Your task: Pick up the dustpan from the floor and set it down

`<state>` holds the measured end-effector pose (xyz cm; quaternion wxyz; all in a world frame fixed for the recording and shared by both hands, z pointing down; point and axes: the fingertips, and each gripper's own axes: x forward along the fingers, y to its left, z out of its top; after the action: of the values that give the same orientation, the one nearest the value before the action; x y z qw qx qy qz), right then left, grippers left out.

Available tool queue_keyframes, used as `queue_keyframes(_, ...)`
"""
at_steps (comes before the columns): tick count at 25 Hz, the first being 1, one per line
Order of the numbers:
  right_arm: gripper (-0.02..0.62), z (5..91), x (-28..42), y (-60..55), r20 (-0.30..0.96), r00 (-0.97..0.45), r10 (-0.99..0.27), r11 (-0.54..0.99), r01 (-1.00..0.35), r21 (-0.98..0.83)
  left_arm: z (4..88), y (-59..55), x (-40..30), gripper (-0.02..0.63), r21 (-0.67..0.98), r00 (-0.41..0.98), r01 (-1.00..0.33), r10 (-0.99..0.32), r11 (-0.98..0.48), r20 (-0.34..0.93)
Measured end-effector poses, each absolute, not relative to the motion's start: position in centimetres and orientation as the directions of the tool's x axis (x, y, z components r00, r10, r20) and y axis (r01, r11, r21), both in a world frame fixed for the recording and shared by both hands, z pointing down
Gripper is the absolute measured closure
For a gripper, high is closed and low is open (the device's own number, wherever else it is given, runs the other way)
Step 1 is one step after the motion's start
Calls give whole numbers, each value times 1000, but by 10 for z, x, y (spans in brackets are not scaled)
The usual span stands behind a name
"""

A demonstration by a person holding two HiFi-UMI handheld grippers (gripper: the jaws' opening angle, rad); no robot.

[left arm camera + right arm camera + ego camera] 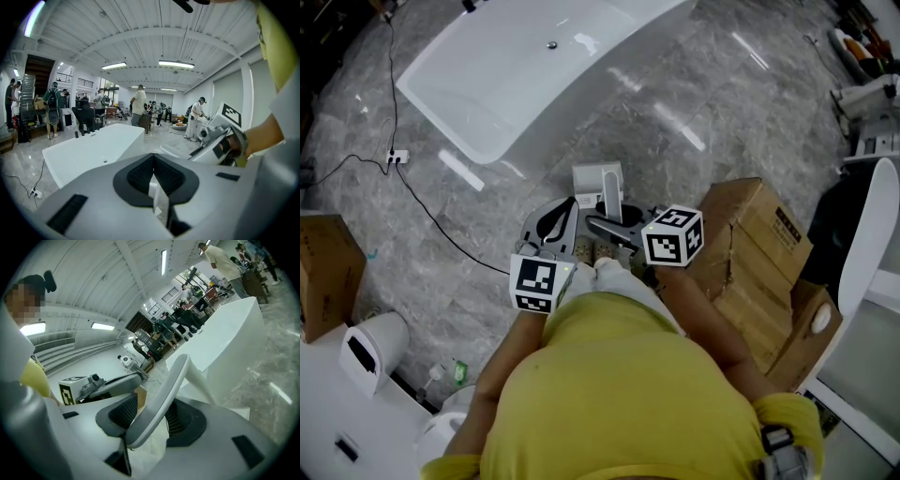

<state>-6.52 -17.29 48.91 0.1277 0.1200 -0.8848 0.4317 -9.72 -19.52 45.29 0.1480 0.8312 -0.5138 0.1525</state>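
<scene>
The dustpan [597, 178] is white with a long grey handle [611, 202] and sits just in front of the person's feet, in the head view. My right gripper [614, 223] is shut on that handle. In the right gripper view the handle [161, 397] runs up slantwise between the black pads, and the white pan [206, 378] hangs beyond it. My left gripper [558, 223] is beside it on the left. Its pads [140, 173] meet in the left gripper view, shut with nothing held. The right gripper [220, 138] shows there too.
A big white bathtub [525, 66] lies ahead on the grey marble floor. Stacked cardboard boxes [759, 253] stand close on the right and another box [323, 267] on the left. A power strip with its cable [397, 157] lies left. Several people [138, 105] stand far off.
</scene>
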Motion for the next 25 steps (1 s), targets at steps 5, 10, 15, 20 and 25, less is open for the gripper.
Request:
queue_keyframes(5,407,522,-67,-181,351,-931,-99,596,-337,-729,457,-194,-98,606,89,419,-902,-806,-423,417)
queue_keyframes(10,408,555,-65,-194,376,-921,-103,579,-363,-730,464,-195,-99,606,93,412,-905,-802,-414,434)
queue_keyframes(15,410,582,-60,-203,393,-913,-112,562,-384,-732,466,-194,-101,606,98,407,-908,-800,-408,441)
queue_keyframes(20,408,599,-57,-205,406,-904,-130,542,-408,-735,467,-194,-103,606,99,404,-909,-799,-404,445)
queue_keyframes(25,405,609,-51,-199,440,-890,-123,544,-431,-720,467,-193,-103,606,102,407,-908,-797,-406,447)
